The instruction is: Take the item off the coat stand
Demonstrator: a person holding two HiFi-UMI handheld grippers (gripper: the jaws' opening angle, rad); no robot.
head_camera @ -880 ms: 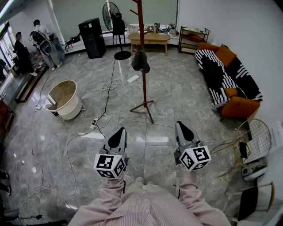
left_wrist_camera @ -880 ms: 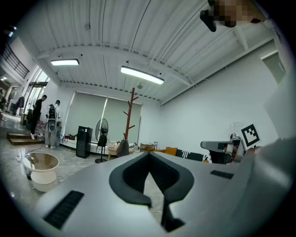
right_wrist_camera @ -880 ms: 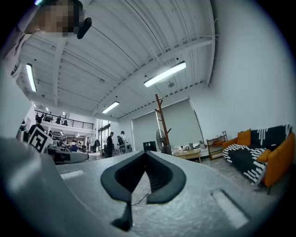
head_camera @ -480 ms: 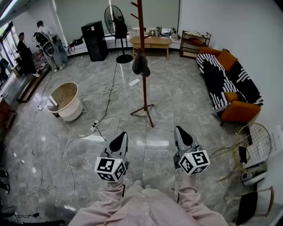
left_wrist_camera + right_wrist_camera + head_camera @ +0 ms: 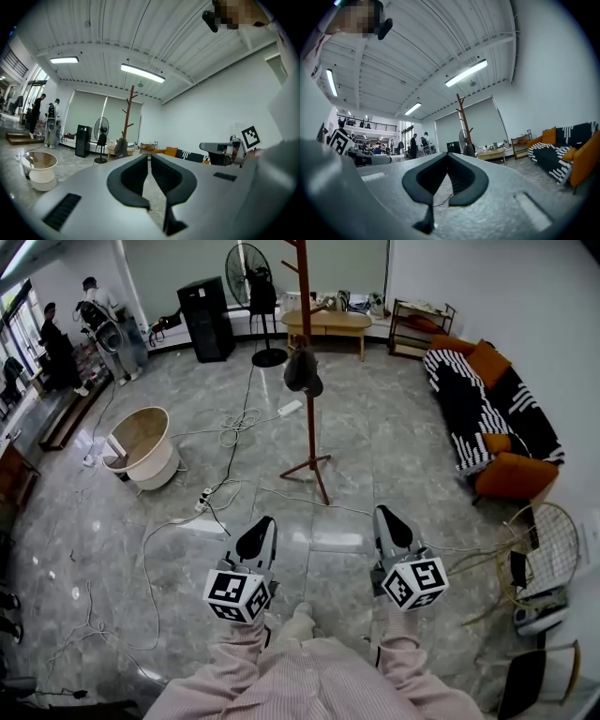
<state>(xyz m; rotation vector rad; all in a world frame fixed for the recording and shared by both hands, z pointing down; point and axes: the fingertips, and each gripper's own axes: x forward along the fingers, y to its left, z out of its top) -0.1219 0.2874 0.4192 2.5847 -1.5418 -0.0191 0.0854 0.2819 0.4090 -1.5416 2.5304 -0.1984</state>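
Jaws pressed together, empty, on my left gripper (image 5: 264, 524) and right gripper (image 5: 385, 514); a dark item (image 5: 302, 369) hangs on the coat stand (image 5: 309, 427) well ahead.

- We see a beige tub (image 5: 141, 448) on the grey floor (image 5: 394, 456), with white cables (image 5: 223, 435) near it.
- A black fan (image 5: 246, 263) stands beside a black cabinet (image 5: 208, 320).
- An orange sofa (image 5: 511, 474) stands along the right wall.

One coat stand (image 5: 307, 418), one dark item (image 5: 302, 369), one fan (image 5: 246, 261), one tub (image 5: 141, 448), one sofa (image 5: 483, 413), two grippers: left gripper (image 5: 263, 525), right gripper (image 5: 385, 516).
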